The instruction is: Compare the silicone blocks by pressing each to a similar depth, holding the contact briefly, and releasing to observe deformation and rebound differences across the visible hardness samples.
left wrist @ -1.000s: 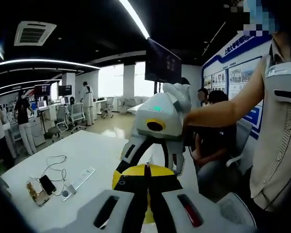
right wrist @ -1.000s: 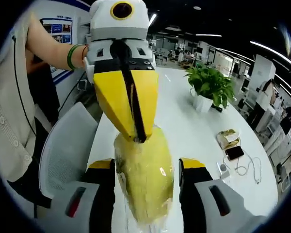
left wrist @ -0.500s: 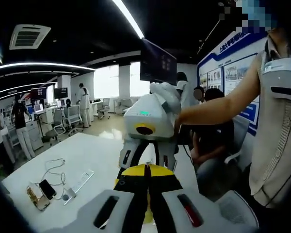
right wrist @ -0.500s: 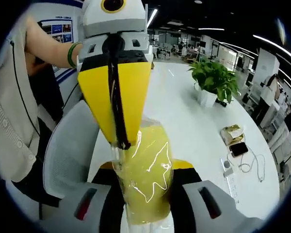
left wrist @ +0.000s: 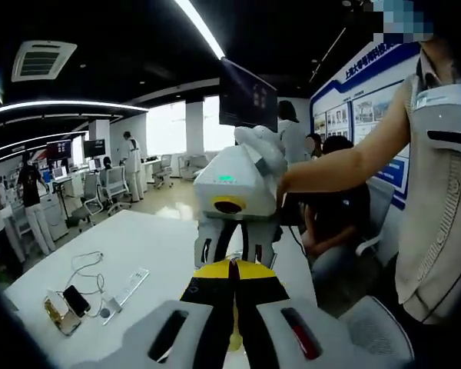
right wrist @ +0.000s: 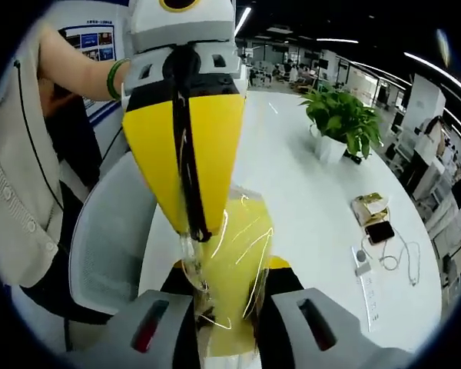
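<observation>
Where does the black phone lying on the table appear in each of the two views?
Left gripper view: the black phone lies lower left on the white table, beside a gold box.
Right gripper view: the black phone lies right of centre, just below the gold box.
Shared landmark: the white power strip next to it.

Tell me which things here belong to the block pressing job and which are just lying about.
Job:
yellow silicone block in clear wrap
left tool
right tool

Lying about:
green potted plant
black phone
white power strip
white table
</observation>
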Available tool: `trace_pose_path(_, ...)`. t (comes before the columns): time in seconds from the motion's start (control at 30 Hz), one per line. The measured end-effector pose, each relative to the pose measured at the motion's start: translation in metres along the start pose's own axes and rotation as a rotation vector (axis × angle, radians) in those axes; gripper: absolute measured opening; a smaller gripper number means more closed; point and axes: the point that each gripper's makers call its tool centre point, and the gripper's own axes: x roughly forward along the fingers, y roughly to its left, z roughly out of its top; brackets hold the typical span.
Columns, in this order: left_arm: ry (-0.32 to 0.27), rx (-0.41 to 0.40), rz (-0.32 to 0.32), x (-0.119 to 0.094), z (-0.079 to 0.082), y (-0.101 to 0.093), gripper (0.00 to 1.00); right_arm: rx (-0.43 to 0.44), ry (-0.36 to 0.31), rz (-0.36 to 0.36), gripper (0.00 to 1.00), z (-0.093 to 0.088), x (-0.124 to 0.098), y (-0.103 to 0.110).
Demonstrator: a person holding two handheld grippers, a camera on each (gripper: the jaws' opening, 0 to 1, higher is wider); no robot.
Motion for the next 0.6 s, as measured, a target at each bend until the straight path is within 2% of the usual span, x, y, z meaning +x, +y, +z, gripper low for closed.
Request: trace_pose_path(0.6,0.031,0.023,-0.006,0.0014,-0.0041,-0.0039,0.00,-0.053,0.048,-0.010,0.05,-0.0044,0.0020,0.0040)
